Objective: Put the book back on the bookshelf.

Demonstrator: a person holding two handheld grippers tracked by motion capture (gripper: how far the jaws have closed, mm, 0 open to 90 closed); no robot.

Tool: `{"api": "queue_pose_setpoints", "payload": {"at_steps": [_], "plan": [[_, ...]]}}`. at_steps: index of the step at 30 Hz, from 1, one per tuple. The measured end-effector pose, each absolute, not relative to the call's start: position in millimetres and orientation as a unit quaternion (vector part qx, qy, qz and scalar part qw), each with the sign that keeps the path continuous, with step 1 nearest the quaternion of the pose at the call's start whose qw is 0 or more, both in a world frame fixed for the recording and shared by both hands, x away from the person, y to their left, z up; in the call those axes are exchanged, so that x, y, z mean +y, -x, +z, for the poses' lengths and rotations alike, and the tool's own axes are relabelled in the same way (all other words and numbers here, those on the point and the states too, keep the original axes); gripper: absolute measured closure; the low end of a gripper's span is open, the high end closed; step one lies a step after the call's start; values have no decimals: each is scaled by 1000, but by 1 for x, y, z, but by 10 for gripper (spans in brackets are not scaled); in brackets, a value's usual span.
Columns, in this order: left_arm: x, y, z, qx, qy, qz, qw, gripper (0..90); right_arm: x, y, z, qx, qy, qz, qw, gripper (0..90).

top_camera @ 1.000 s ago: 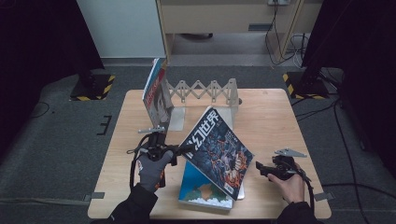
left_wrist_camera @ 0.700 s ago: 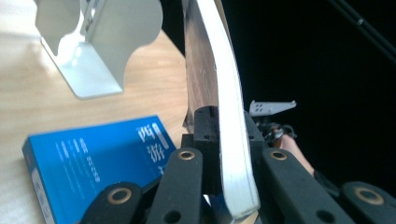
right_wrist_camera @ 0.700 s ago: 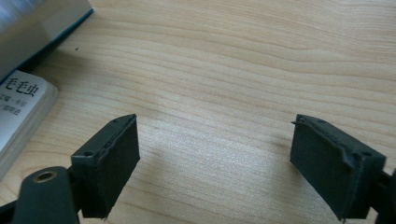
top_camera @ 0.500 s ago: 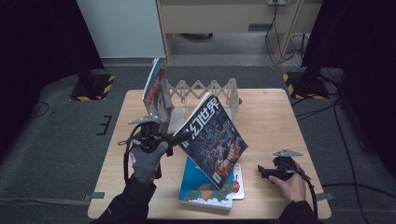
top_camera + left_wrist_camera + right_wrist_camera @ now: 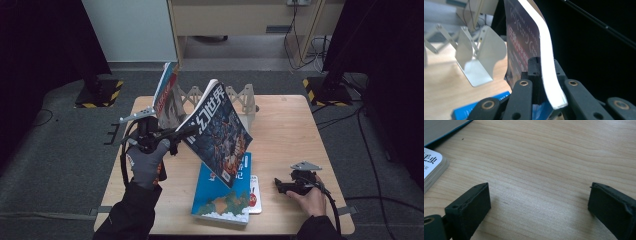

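Note:
A dark magazine with large white characters hangs tilted above the table, its lower corner over a blue book. My left gripper is shut on the magazine's left edge. In the left gripper view the jaws pinch the magazine by its white page edge. At the table's right front my right gripper lies low; its jaws have just been opening and stand wide with only bare wood between them.
A metal accordion book rack stands at the table's back, with another magazine upright at its left end. One rack divider is close to the held magazine. A small white book lies under the blue book's right edge.
My left gripper has risen and carried the magazine up off the blue book, tipping it more upright toward the rack. The right hand has stayed in place.

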State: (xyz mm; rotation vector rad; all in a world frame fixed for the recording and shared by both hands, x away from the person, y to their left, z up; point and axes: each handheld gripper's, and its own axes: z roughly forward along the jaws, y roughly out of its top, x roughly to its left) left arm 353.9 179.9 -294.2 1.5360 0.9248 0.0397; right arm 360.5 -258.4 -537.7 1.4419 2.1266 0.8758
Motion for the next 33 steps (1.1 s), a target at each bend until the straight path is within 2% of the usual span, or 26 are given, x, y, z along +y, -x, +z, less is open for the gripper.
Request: {"api": "queue_pose_setpoints", "payload": {"at_steps": [14, 33], "plan": [[191, -354, -244, 391, -663, 82, 632, 821, -258, -360, -539, 763, -519, 320, 213, 35], [211, -368, -221, 408, -653, 149, 620, 821, -259, -360, -539, 763, -519, 320, 214, 34]]}}
